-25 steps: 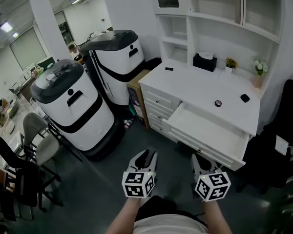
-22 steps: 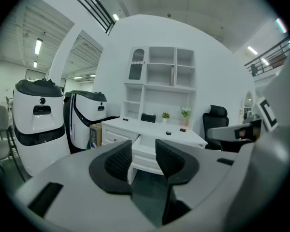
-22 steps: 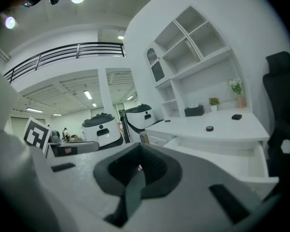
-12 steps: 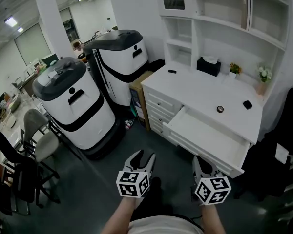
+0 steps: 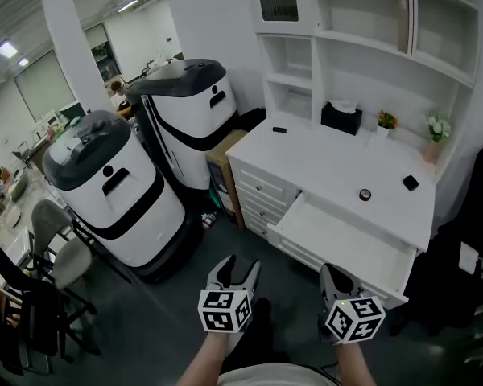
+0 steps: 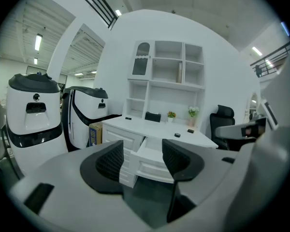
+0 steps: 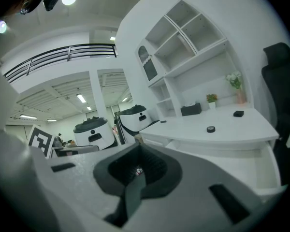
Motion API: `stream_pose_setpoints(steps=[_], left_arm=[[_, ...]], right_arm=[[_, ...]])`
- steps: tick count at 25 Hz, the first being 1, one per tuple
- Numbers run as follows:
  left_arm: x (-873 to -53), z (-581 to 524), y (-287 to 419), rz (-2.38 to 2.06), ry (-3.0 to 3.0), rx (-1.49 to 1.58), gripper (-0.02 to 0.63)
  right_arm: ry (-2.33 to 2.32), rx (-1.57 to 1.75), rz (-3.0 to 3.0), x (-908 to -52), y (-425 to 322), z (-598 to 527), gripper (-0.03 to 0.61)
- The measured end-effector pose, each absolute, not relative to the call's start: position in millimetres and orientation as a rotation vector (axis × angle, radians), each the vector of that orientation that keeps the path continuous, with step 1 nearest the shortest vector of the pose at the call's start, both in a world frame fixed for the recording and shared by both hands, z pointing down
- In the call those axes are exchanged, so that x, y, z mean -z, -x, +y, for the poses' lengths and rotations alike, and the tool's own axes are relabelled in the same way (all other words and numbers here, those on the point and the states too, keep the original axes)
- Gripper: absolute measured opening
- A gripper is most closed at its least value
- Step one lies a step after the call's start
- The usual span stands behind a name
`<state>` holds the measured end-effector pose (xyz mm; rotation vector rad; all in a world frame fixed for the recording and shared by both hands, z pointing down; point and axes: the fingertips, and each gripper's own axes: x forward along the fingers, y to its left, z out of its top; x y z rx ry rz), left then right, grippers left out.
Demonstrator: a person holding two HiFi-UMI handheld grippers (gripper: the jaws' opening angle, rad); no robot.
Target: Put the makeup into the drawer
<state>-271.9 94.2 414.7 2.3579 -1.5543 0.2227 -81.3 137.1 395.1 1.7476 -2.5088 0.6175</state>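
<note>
holding both claws low at the near edge, over the dark floor [image 5: 161, 312], the person faces a white desk [image 5: 322, 158]. the left claw [image 5: 237, 270] has its jaws apart, and they have just been opening. nothing is between them. the right claw [image 5: 335, 273] has its jaws pressed together. both claws are well apart from the desk.

the drawer [image 5: 338, 236] on the near side of the desk is pulled out. the makeup [image 5: 365, 194], a small round dark thing, sits on the desk top just behind the drawer, toward the right. a small black piece [image 5: 410, 182] lies near it, farther right.

at the far side of the desk stand a black box [image 5: 341, 117], a little plant [image 5: 384, 121] and a vase [image 5: 435, 131] with white flowers. white shelves [image 5: 362, 47] rise above the desk.

a big white and black machine [image 5: 117, 187] stands on the left. a second machine [image 5: 189, 111] stands farther back, just beside the desk.
</note>
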Motion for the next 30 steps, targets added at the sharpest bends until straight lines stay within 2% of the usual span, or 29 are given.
stream_pose_setpoints(steps=[19,30], left_arm=[[-421.8,-126.2,319.0,-1.504,-2.389,-0.249,0.279],[-422.3,-201.4,311.6,-1.416,-2.436,-0.265,0.299]], right_arm=[[-1.767,-0.650,-2.420,-397.2,138.2,-63.1,0.002],[-1.852,-0.645,-2.371,-385.2,143.0,-118.3,0.002]])
